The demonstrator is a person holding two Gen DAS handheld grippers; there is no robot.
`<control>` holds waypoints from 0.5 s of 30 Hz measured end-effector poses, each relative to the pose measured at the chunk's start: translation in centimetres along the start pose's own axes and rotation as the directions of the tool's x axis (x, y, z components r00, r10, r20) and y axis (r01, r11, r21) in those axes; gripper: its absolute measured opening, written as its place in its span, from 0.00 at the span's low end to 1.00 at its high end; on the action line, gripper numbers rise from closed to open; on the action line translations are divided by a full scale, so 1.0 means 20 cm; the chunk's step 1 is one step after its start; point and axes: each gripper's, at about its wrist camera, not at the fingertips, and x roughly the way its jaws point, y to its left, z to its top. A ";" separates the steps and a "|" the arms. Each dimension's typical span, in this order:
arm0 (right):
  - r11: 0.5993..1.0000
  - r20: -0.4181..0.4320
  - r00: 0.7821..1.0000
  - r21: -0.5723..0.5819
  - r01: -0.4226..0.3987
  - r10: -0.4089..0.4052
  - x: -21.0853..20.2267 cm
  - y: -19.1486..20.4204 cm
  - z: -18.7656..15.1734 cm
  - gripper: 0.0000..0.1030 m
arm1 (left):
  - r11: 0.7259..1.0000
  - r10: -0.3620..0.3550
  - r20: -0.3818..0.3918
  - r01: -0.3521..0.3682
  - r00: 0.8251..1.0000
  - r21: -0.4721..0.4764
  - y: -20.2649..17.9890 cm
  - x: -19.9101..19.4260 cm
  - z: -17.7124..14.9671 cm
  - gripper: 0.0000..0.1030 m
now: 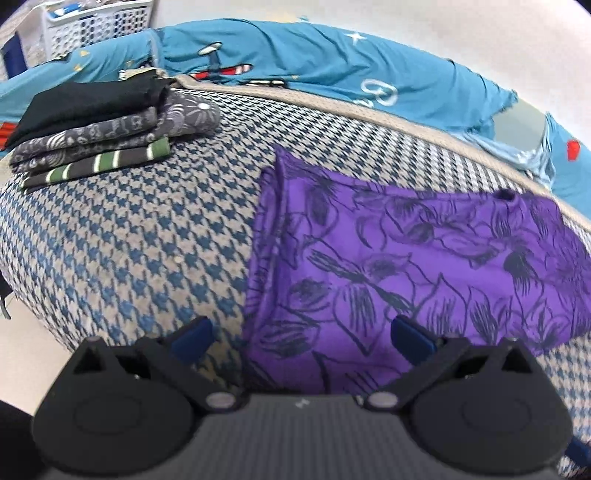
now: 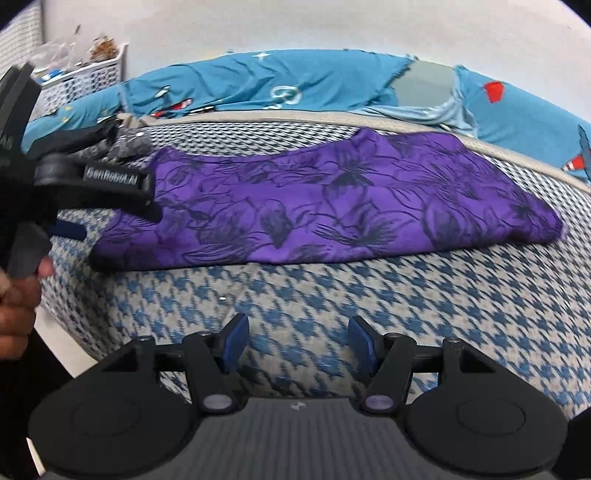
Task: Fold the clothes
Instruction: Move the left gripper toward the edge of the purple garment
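Grippers sit nearest, each at six o'clock in its own wrist view. The left gripper (image 1: 301, 334) has its blue-padded jaws spread wide with nothing between them; the near left corner of the purple floral garment (image 1: 406, 266) lies directly under the gap and spreads away toward two o'clock. The right gripper (image 2: 299, 341) stands about half open, also holding nothing, over bare houndstooth bedcover (image 2: 332, 295). From it, the purple garment lies flat at twelve o'clock, well apart from the fingers, stretching across the bed from nine to three o'clock. At nine o'clock in the right wrist view, the left gripper appears again from the side, its fingertips at the garment's left edge. Farther back, at ten o'clock in the left wrist view, rests a stack of folded clothes (image 1: 96, 136). Beyond it lies a teal printed blanket (image 1: 314, 62), then a white laundry basket (image 1: 92, 26) at eleven o'clock.
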 end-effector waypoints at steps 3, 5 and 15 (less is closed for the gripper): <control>0.999 0.004 1.000 -0.028 -0.027 0.027 0.01 0.05 0.01 0.57 | 0.999 0.001 0.009 -0.001 1.000 -0.043 0.06 -0.01 0.05 1.00; 0.998 0.004 0.999 -0.047 -0.048 0.048 0.02 0.08 0.02 0.57 | 0.997 0.003 0.003 -0.003 1.000 -0.071 0.11 -0.01 0.08 1.00; 0.978 -0.004 0.988 -0.143 -0.150 0.151 0.08 0.21 0.10 0.57 | 0.999 -0.017 -0.035 0.015 0.999 -0.039 0.18 0.05 0.24 1.00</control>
